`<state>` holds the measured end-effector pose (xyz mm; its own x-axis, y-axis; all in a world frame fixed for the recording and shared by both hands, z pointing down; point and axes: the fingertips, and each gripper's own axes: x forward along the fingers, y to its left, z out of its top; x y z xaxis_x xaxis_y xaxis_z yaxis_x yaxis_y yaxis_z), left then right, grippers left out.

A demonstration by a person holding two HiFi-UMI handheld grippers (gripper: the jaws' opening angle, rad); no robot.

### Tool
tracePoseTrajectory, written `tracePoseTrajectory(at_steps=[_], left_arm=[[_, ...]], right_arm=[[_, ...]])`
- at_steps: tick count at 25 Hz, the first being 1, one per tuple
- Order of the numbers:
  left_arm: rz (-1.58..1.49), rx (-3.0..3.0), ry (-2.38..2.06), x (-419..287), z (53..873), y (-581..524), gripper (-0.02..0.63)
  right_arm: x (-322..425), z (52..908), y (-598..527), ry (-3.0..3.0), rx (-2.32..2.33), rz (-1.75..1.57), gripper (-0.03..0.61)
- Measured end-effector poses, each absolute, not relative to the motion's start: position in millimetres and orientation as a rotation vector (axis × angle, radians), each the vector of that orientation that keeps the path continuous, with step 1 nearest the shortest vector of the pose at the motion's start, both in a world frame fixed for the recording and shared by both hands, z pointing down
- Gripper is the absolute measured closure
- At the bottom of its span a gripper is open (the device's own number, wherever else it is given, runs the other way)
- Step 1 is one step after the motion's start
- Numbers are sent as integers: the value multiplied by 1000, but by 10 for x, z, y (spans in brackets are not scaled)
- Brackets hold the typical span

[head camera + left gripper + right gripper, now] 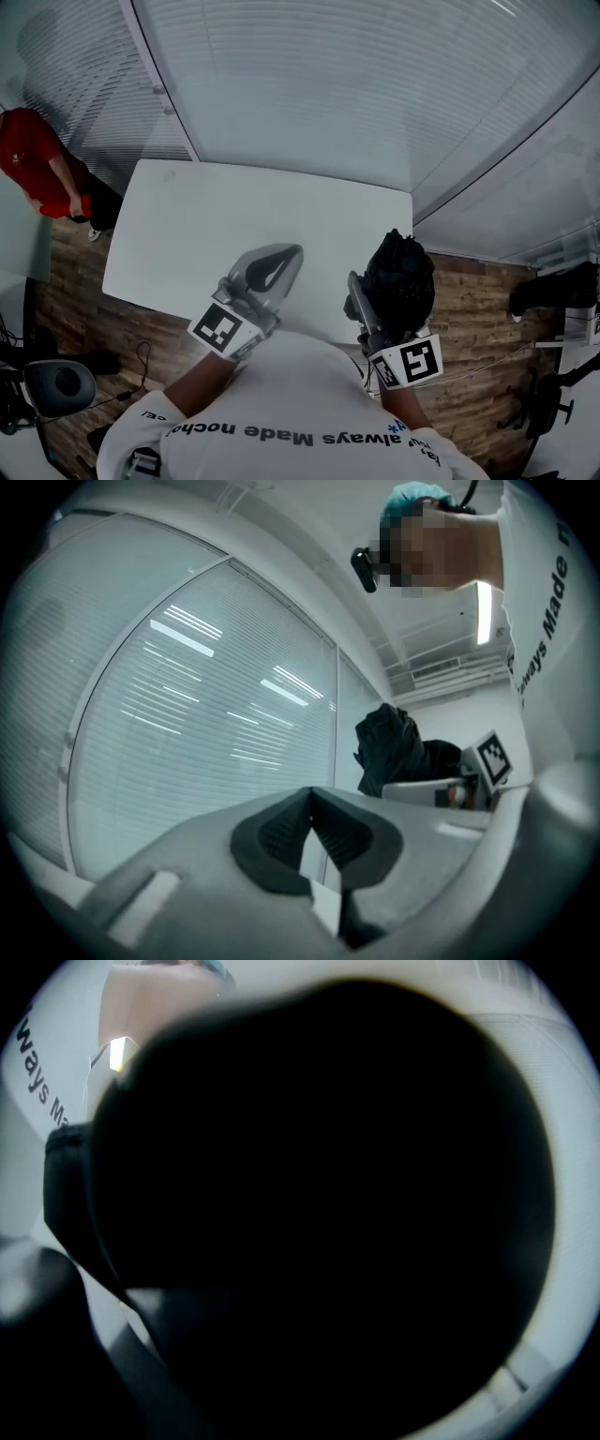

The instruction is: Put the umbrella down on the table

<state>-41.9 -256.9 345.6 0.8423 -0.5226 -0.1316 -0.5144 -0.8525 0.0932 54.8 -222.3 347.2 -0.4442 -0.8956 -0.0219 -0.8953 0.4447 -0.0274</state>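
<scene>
Crumpled black umbrella bunched in right hand-held gripper.

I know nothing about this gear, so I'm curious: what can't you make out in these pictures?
- Right gripper view: the black umbrella fills it, hiding how the right gripper holds it.
- Head view: the umbrella's handle does not show among the folded fabric.
- Head view: the white shirt hides the table along its near edge.
- Head view: the left edge cuts off a person in red.

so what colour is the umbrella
Black all over; the umbrella shows best in the head view.
</scene>
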Motion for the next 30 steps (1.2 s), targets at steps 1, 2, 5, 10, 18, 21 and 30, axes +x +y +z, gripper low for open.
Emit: tracePoseTrajectory(at_steps=[1,2,5,10,18,21,30], left_arm=[[-239,2966,-834,-406,3461,-2592,611],[-242,2971,-835,-395,3456,-2611,611],[-231,2976,-839,-361,3444,-2631,611],[-234,2968,-865,-400,3464,-2657,611],[-244,2958,-877,-444,3465,-2700,611],[-252,2954,-879,-454,3457,-2715,611],[-232,2938,-891,-494,3512,-2749,611]], right_arm=[[563,3544,-2258,2657,-1643,-36,336],[582,3633,-2297,2674,-1650,-59,337],[661,3981,-2414,2732,-1689,-152,339],[727,4684,-2598,2823,-1764,-302,341],[753,5865,-2871,3004,-1829,-648,341],[723,6266,-2930,3062,-1835,-792,341],[651,7398,-3021,3184,-1814,-1206,341]])
